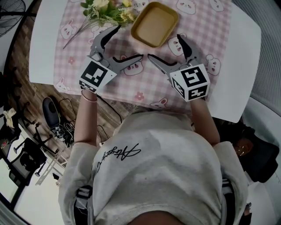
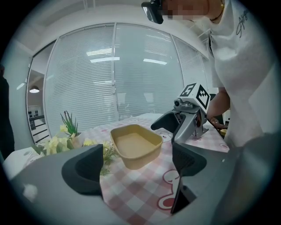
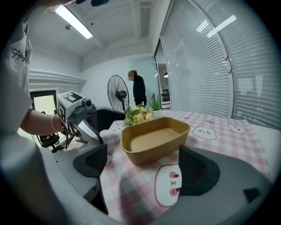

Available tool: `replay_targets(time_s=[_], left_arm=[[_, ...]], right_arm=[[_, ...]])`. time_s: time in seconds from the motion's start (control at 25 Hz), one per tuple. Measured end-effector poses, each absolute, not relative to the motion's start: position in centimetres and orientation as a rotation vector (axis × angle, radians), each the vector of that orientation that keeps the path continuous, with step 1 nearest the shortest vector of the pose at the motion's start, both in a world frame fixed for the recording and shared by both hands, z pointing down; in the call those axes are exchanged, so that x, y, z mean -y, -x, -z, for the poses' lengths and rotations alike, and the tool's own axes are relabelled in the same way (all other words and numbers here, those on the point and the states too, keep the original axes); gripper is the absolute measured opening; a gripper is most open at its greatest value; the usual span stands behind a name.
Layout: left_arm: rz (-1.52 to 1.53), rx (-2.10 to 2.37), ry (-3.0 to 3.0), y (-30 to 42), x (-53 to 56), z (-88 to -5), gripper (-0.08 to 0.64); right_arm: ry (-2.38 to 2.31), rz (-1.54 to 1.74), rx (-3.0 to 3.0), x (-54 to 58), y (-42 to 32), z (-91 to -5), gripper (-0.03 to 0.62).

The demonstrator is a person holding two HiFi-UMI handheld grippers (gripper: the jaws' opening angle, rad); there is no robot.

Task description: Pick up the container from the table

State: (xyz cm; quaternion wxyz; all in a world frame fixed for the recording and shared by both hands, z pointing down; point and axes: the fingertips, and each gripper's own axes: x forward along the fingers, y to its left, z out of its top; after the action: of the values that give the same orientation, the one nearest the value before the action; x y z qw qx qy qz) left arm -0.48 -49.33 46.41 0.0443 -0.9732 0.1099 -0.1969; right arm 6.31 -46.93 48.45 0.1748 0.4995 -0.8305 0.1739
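A shallow tan container sits empty on the pink checked cloth at the table's far side. My left gripper hovers open just to its near left, and my right gripper hovers open to its near right. Neither touches it. In the left gripper view the container lies a little beyond the open jaws, with the right gripper behind it. In the right gripper view the container rests just ahead of the open jaws, and the left gripper shows at the left.
A bunch of yellow and white flowers lies left of the container. The pink cloth covers the middle of the white table. A standing fan and a person are in the background. Cables and gear lie on the floor at left.
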Motion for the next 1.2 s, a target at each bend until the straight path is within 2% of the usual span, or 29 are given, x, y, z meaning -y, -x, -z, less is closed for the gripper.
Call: replay_targets(time_s=[0.68, 1.2], left_arm=[[0.776, -0.297, 2.926, -0.6, 50.8, -49.2, 0.470], [0.891, -0.228, 2.878, -1.1, 50.7, -49.4, 0.386]], right_arm=[[-1.439, -0.473, 2.230, 48.1, -6.6, -50.5, 0.460], [-1.434, -0.472, 2.215, 48.8, -6.1, -50.4, 0.420]])
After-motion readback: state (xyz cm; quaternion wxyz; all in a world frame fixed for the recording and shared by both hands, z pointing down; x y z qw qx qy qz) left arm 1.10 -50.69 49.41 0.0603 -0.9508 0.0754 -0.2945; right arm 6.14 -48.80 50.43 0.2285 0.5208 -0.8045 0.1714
